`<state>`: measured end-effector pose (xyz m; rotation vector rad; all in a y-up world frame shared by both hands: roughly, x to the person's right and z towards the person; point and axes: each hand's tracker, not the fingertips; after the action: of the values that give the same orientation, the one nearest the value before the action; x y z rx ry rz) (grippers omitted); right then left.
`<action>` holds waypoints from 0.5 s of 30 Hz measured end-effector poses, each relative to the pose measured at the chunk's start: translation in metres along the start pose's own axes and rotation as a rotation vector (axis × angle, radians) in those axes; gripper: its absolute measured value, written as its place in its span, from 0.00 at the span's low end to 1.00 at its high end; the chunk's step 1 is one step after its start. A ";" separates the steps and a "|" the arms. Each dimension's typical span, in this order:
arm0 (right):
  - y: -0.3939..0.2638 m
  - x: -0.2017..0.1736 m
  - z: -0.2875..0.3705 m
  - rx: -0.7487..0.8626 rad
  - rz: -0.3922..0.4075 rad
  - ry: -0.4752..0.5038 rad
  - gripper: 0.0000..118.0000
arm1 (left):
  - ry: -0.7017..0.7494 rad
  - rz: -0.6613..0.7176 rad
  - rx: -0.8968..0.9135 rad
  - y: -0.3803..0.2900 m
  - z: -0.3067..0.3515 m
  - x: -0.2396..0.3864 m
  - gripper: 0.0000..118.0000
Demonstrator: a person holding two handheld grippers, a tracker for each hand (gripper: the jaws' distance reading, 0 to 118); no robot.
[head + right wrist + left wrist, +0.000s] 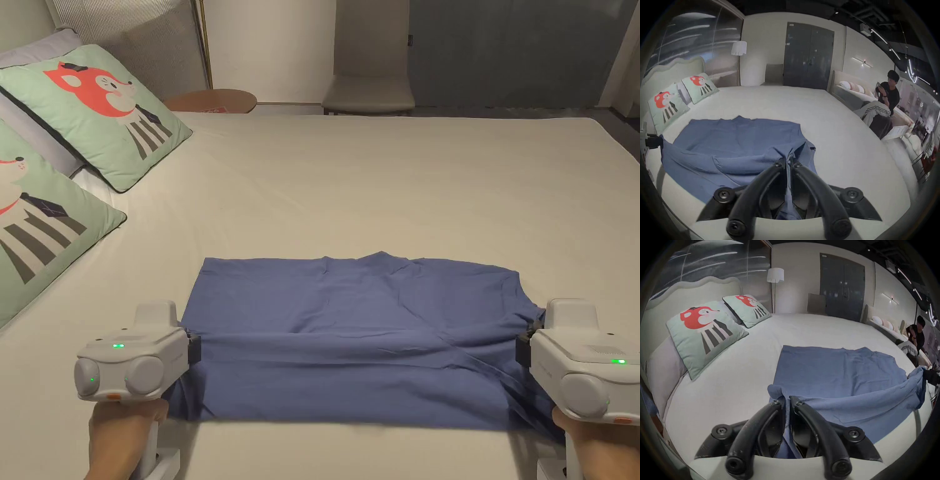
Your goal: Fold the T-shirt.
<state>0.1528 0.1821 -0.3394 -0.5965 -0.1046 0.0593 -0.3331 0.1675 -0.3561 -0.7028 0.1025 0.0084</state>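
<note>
Head view
T-shirt: one, blue, spread on the near part of the bed; far part flat, near edge lifted off the sheet between the two grippers.
Left gripper: grey body, held by one hand; nose against the shirt's near left corner.
Right gripper: grey body; nose against the shirt's near right corner.
Cushions: two, pale green with a red animal print, one at the far left, one nearer; well apart from the shirt.
Chair: one, beyond the far edge of the bed.
Round table: one, behind the far cushion.

Left gripper view
Left gripper: jaws drawn together with a fold of blue cloth pinched between them.
T-shirt: near edge sags in a raised band toward the other gripper at the right edge.
Floor lamp: one, white shade, beside the headboard.
People: two, on a second bed at far right.

Right gripper view
Right gripper: jaws closed on bunched blue cloth.
T-shirt: stretches left to the other gripper.
Person: one, seated on the second bed.
Obstruction: nothing lies on the shirt.
</note>
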 end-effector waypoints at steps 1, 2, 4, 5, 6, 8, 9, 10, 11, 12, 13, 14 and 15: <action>-0.002 0.000 -0.013 -0.022 -0.007 -0.001 0.03 | 0.003 -0.013 -0.023 0.000 -0.011 0.002 0.02; -0.003 -0.002 -0.014 -0.044 -0.008 -0.003 0.03 | 0.006 -0.023 -0.037 -0.001 -0.019 0.005 0.02; -0.009 -0.003 -0.036 -0.104 -0.018 -0.012 0.03 | 0.009 -0.036 -0.074 -0.004 -0.037 0.008 0.02; -0.013 -0.002 -0.044 -0.126 -0.026 -0.013 0.03 | 0.014 -0.037 -0.092 -0.006 -0.043 0.010 0.02; -0.020 0.001 -0.059 -0.158 -0.040 -0.011 0.03 | 0.014 -0.037 -0.117 -0.008 -0.049 0.011 0.02; -0.030 0.003 -0.068 -0.204 -0.068 -0.002 0.04 | 0.008 -0.036 -0.139 -0.014 -0.055 0.013 0.02; -0.035 0.004 -0.069 -0.216 -0.087 0.013 0.04 | 0.010 -0.046 -0.131 -0.016 -0.054 0.014 0.02; -0.038 0.005 -0.068 -0.203 -0.094 0.022 0.04 | 0.018 -0.067 -0.106 -0.016 -0.050 0.015 0.04; -0.039 0.006 -0.065 -0.187 -0.101 0.018 0.05 | 0.020 -0.077 -0.104 -0.015 -0.047 0.016 0.09; -0.036 0.007 -0.061 -0.177 -0.100 0.016 0.07 | 0.021 -0.082 -0.110 -0.012 -0.045 0.017 0.18; -0.030 0.007 -0.055 -0.183 -0.099 0.015 0.14 | 0.020 -0.088 -0.117 -0.009 -0.042 0.018 0.39; -0.025 0.007 -0.048 -0.184 -0.100 0.016 0.23 | 0.019 -0.089 -0.117 -0.007 -0.038 0.018 0.54; -0.020 0.009 -0.038 -0.158 -0.104 0.020 0.36 | 0.022 -0.083 -0.100 -0.003 -0.030 0.018 0.63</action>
<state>0.1662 0.1453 -0.3589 -0.7484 -0.1218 -0.0566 -0.3175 0.1453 -0.3782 -0.8064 0.0938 -0.0742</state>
